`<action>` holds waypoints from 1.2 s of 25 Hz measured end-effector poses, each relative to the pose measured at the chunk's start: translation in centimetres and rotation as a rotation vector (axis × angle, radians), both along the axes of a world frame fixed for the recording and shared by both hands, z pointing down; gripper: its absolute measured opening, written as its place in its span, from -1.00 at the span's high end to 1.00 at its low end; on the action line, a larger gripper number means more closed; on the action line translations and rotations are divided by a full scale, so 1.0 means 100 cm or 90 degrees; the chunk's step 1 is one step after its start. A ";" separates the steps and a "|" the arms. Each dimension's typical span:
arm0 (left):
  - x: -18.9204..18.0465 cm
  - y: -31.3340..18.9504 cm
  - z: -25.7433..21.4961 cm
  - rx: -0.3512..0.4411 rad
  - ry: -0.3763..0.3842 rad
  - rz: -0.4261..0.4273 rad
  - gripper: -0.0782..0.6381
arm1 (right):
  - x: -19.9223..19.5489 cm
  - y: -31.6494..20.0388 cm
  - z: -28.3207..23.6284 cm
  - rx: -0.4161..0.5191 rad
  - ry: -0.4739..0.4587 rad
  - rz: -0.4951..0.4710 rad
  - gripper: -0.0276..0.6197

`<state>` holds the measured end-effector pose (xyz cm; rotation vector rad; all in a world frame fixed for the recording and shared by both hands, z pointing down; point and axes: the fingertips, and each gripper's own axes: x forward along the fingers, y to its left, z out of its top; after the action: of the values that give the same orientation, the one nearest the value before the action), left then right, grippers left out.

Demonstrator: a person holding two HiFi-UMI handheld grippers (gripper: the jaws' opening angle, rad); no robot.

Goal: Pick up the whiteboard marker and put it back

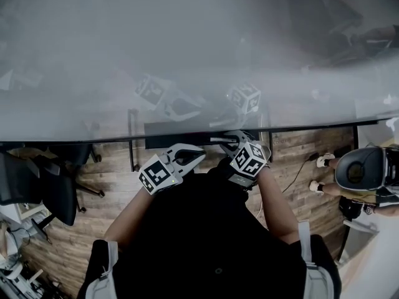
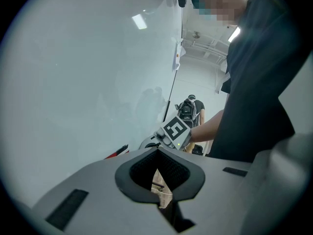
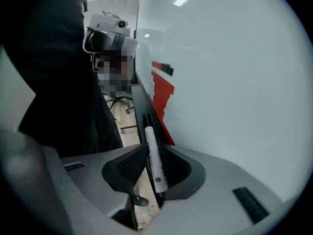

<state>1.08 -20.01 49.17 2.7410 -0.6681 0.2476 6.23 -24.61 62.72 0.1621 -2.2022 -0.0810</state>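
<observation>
Whiteboard marker [image 3: 152, 151] between jaws of right gripper [image 3: 155, 157], along board ledge [image 3: 138, 99].

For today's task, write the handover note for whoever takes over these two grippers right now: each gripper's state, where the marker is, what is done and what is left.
Left gripper: shut and empty, held beside the whiteboard.
Right gripper: open and tilted down, with a jaw on either side of the whiteboard marker. No firm clamp shows.
Marker: lying along the black tray at the foot of the whiteboard, not lifted.
Done: the right gripper is lined up over the marker.
Left: close on the marker, lift it, set it back on the tray, release.
</observation>
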 end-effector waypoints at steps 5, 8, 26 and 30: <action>0.000 0.000 0.002 -0.001 0.002 -0.004 0.76 | 0.000 0.002 0.002 -0.010 0.007 -0.015 0.64; -0.001 -0.001 0.002 -0.001 0.005 -0.006 0.76 | 0.000 0.001 0.003 -0.009 0.016 -0.025 0.65; -0.009 -0.009 -0.002 -0.015 0.024 -0.025 0.76 | -0.004 0.008 -0.059 0.062 -0.073 -0.053 0.68; -0.012 -0.004 -0.008 -0.021 0.038 -0.012 0.76 | -0.008 0.010 -0.098 0.064 -0.148 -0.055 0.68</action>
<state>-0.12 -20.37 48.40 2.6981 -0.6669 0.1714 5.43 -23.59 52.93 0.1383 -2.4378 -0.2312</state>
